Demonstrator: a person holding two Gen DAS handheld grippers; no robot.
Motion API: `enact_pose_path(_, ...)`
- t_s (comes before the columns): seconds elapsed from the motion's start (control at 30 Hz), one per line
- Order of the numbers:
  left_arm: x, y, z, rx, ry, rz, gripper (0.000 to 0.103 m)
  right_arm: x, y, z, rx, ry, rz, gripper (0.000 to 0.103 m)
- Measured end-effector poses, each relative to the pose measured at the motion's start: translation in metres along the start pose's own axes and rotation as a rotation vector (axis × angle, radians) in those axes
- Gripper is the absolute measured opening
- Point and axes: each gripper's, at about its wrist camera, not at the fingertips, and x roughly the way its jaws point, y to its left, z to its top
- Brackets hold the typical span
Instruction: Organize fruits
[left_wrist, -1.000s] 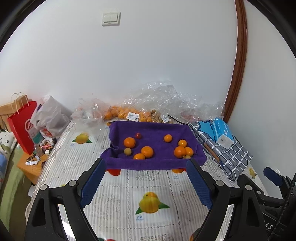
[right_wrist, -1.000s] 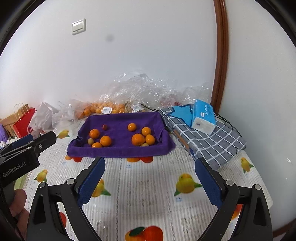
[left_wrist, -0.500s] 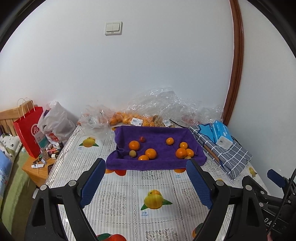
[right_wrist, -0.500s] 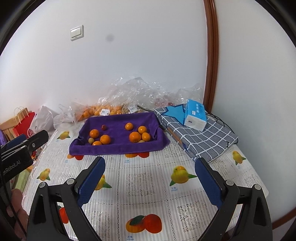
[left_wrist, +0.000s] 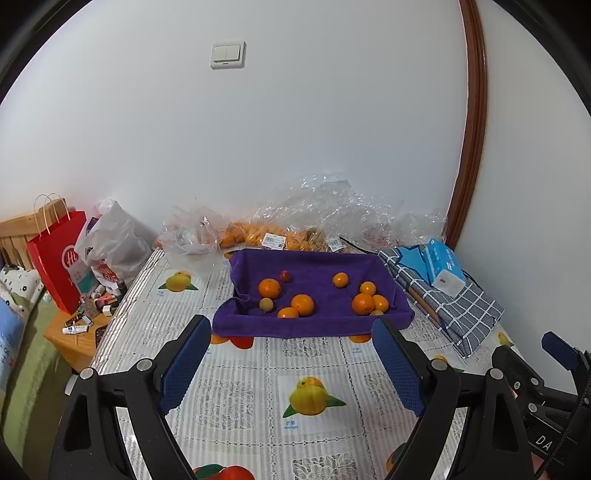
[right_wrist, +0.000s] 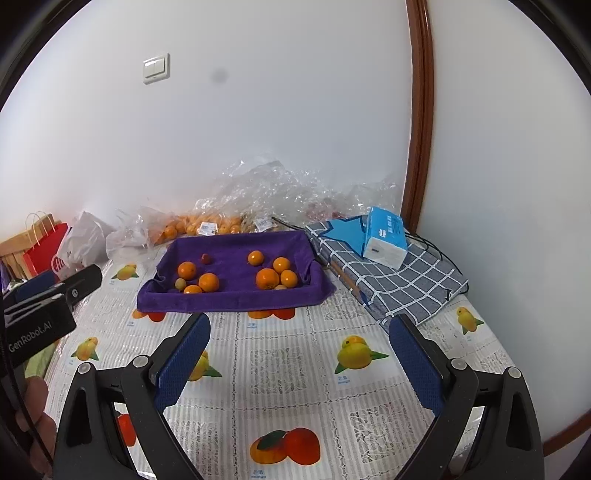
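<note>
Left wrist view: both the left gripper (left_wrist: 291, 363) and right gripper (right_wrist: 299, 362) hang wide open and empty near the table's (left_wrist: 240, 391) front edge, oranges (left_wrist: 302, 304) grouped in the purple tray (left_wrist: 314, 328) at its far edge, sorted or unsorted unclear.

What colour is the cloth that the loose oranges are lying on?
Purple. The cloth shows best in the right wrist view.

A purple towel-lined tray (left_wrist: 314, 325) holds loose fruit: 7 oranges (left_wrist: 302, 304) in 2 clusters, 1 small red fruit (left_wrist: 284, 276), and 1 pale yellowish one (left_wrist: 266, 305).
</note>
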Motion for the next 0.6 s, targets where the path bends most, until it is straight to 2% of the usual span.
enact_pose_path(0.6, 0.0004, 0.0026, 0.0003, -0.003, 0.0, 0.0, 0.088, 0.0006, 0.0041, -0.0018, -0.022, -0.001, -0.009, 0.097)
